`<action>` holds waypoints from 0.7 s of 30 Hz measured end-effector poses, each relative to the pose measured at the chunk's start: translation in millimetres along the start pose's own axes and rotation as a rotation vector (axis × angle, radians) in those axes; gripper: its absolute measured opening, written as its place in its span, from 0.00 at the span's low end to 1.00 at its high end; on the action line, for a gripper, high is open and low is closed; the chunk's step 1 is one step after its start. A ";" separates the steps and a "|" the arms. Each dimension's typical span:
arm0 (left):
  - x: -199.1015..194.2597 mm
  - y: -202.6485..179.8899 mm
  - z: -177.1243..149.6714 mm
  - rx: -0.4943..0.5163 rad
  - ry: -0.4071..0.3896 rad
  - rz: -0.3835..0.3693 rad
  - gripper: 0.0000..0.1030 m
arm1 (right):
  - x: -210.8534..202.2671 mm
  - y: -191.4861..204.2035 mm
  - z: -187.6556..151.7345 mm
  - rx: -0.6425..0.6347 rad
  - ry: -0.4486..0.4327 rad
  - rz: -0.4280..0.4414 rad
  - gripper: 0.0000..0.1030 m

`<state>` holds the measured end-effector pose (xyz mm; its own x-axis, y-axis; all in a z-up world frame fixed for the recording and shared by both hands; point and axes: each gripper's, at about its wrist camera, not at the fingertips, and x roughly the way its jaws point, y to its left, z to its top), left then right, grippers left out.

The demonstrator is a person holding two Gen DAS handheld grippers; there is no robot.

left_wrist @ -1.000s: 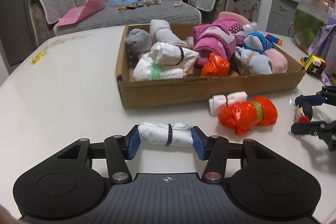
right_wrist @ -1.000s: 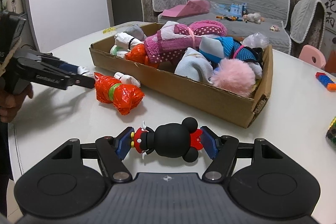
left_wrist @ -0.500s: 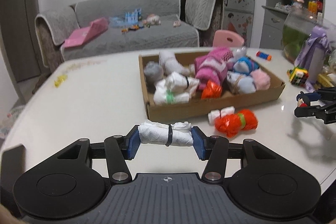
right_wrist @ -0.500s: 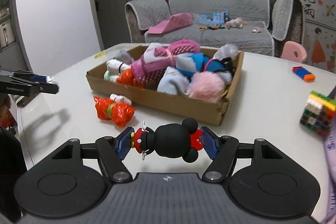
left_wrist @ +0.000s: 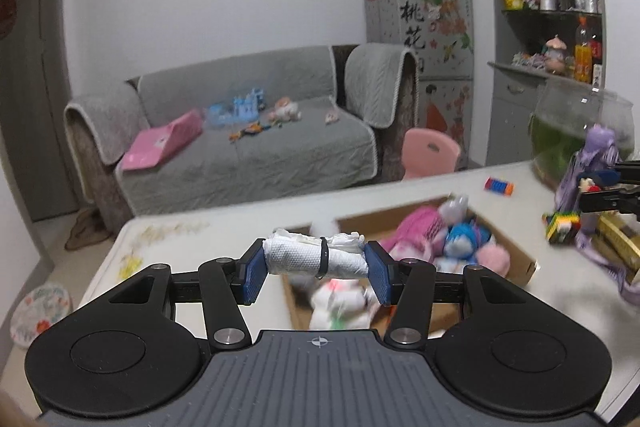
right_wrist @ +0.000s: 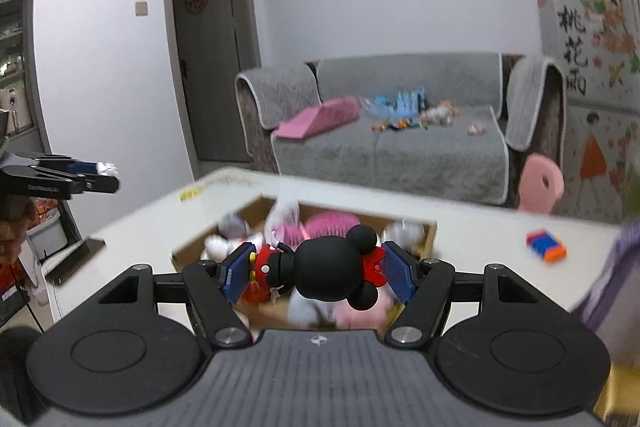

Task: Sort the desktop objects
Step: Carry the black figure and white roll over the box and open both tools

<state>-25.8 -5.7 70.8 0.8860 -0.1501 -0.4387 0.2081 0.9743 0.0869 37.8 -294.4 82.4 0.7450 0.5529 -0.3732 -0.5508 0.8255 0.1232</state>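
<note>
Here the left gripper (left_wrist: pixel 316 269) is pinching a white roll (left_wrist: pixel 314 259) end to end between its blue pads, a dark band ringing the roll's middle, while the right gripper (right_wrist: pixel 318 273) is clamping a black mouse figure (right_wrist: pixel 332 269) lying sideways, pads at its feet and its red bow. Both loads are hanging in the air above the cardboard box (right_wrist: pixel 428 239), which is sitting on the white table (right_wrist: pixel 460 227) packed with soft bundles. The step in hand looks like the carry: each piece is held clear of the table and over or just short of the box. The next move, as I judge it, calls for choosing where each belongs, lowering it to a free spot and only then letting the pads part, since the box is crowded and a drop from up here could bounce the figure out. Counting: two grippers, one roll, one figure, one box. A blue-and-orange block (right_wrist: pixel 546 247) is lying alone on the table, well apart from the box, and blur is hiding the number of bundles inside.
</note>
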 end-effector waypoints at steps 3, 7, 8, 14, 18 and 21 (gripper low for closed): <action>12.9 -6.2 17.9 0.014 -0.006 -0.017 0.56 | 11.7 1.3 20.3 -0.022 -0.012 0.008 0.63; 36.6 -10.0 38.1 -0.007 0.007 -0.057 0.56 | 35.5 -1.1 41.6 -0.032 -0.008 0.014 0.63; 43.8 -11.3 42.5 -0.005 0.011 -0.060 0.56 | 40.9 -1.8 46.0 -0.030 -0.004 0.017 0.63; 83.3 -14.6 60.9 0.007 0.043 -0.073 0.56 | 79.5 -6.6 69.9 -0.037 0.034 0.017 0.63; 110.6 -14.7 63.2 0.009 0.078 -0.088 0.56 | 94.6 -10.8 74.1 -0.030 0.059 0.023 0.63; 131.6 -14.6 60.6 0.015 0.109 -0.087 0.56 | 108.9 -13.0 74.9 -0.024 0.086 0.023 0.63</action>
<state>112.9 -49.8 66.0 0.8145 -0.2136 -0.5394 0.2887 0.9557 0.0576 154.2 -236.4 109.1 0.6975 0.5589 -0.4485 -0.5769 0.8092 0.1113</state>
